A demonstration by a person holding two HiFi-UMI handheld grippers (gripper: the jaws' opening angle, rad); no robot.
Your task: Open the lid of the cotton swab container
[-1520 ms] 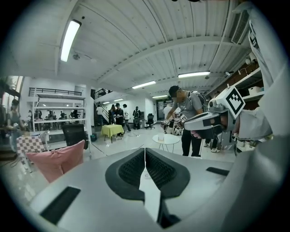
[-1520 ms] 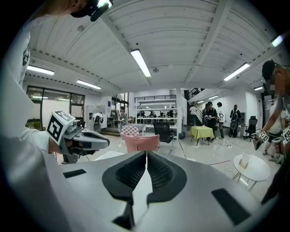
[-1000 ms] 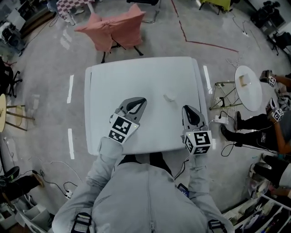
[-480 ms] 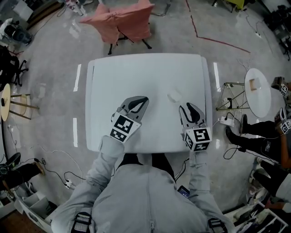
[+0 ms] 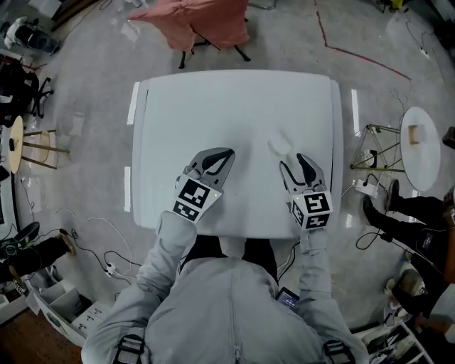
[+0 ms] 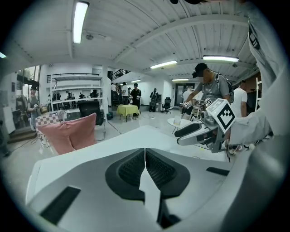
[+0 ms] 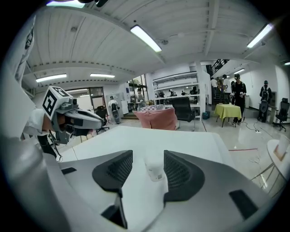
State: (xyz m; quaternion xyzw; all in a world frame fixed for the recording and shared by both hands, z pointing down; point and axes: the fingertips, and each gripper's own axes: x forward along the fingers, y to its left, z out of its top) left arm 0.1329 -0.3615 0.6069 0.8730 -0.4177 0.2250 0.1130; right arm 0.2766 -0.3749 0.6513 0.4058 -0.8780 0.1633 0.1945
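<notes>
The cotton swab container (image 5: 281,144), small, pale and translucent, stands on the white table (image 5: 213,106) right of centre. In the right gripper view the container (image 7: 154,170) stands upright with a label near its base, just ahead of my right gripper (image 7: 148,156). That gripper's jaws have just been opening, and nothing is pressed between them. In the head view my right gripper (image 5: 293,162) sits just short of the container. My left gripper (image 5: 226,153) is shut and empty over the table's middle, its pads (image 6: 136,167) meeting.
A pink-draped chair (image 5: 206,21) stands beyond the table's far edge. At the right are a small round white table (image 5: 419,146), a wire stand (image 5: 377,153) and a person's legs (image 5: 412,213). Cables lie on the floor around.
The right gripper's jaws went from shut to wide open. Both grippers came lower toward the table, and the right one now sits closer to the container.
</notes>
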